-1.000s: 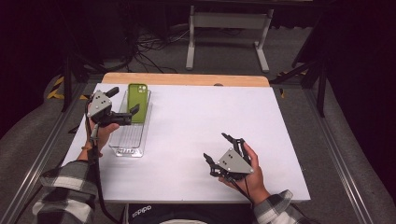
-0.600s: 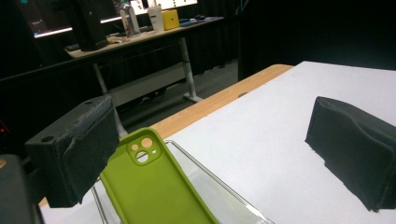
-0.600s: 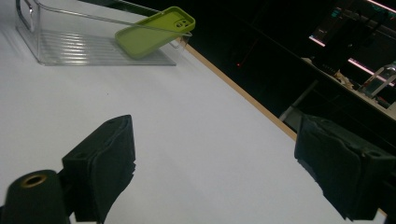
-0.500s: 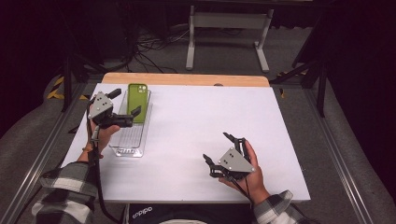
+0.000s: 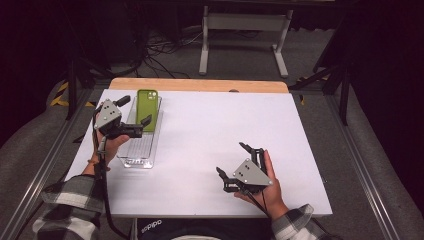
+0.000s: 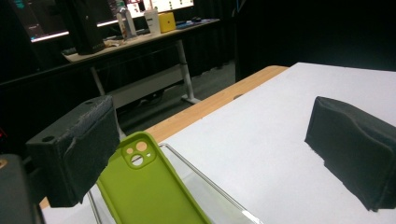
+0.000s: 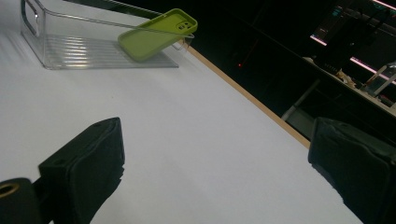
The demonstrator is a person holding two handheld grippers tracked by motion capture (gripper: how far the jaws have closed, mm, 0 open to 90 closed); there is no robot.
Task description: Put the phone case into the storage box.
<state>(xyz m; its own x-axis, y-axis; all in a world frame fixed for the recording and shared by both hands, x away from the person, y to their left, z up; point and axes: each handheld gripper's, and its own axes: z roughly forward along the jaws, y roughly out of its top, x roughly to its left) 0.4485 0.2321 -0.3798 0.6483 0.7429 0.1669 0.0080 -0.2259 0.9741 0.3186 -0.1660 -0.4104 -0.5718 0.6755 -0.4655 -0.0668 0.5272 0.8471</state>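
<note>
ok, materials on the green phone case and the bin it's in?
Phone case: looks like matte silicone or soft rubber, with an even lime surface and no glare. Bin: clear hard plastic, probably acrylic, see-through with a ribbed floor and glossy edges.

One lime-green rubbery phone case (image 5: 147, 107), one clear ribbed rectangular plastic tray (image 5: 138, 152), one white-topped rectangular table with a wooden far edge (image 5: 220, 125), two black two-jaw handheld grippers, left (image 5: 135, 114) and right (image 5: 236, 160).

Lime-green phone case (image 5: 148, 109) in a clear ribbed plastic tray (image 5: 141, 150) on a white table (image 5: 210, 130) with a light wood far edge; black grippers, black-and-white plaid sleeves (image 5: 70, 200).
</note>
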